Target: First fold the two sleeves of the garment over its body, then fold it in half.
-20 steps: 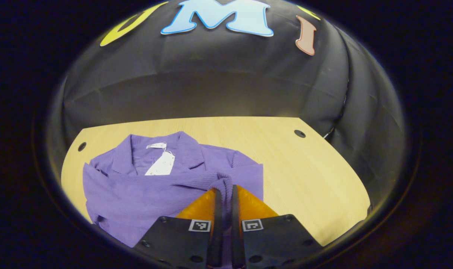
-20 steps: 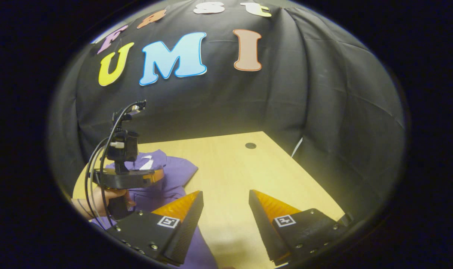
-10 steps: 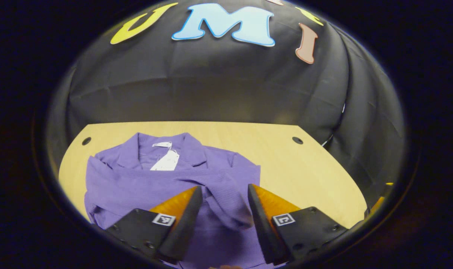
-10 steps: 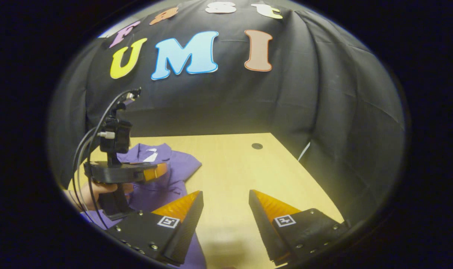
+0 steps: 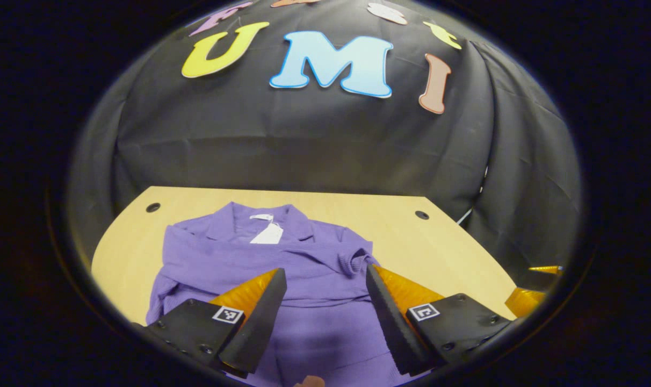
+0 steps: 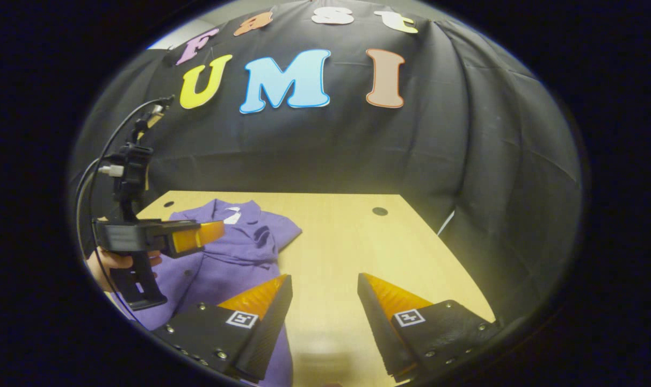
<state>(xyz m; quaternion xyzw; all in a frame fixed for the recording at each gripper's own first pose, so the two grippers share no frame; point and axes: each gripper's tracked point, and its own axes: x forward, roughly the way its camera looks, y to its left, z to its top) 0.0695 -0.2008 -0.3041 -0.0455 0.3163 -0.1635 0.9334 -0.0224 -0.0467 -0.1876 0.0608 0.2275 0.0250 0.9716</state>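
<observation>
Released since a second ago — left gripper [image 5: 325,279] was pinched on the sleeve [image 5: 325,258], now its jaws are wide apart, holding nothing, raised above the garment [image 5: 282,269]. Sleeve lies across the body, cuff bunched near the garment's right edge. Garment flat on the table [image 5: 454,252], collar toward the wall, white tag [image 5: 267,234] at the neck. Right gripper [image 6: 323,295] also wide open and empty — over bare table just beside the garment's edge. A hand [image 6: 110,260] holds the left gripper in the right gripper view.
</observation>
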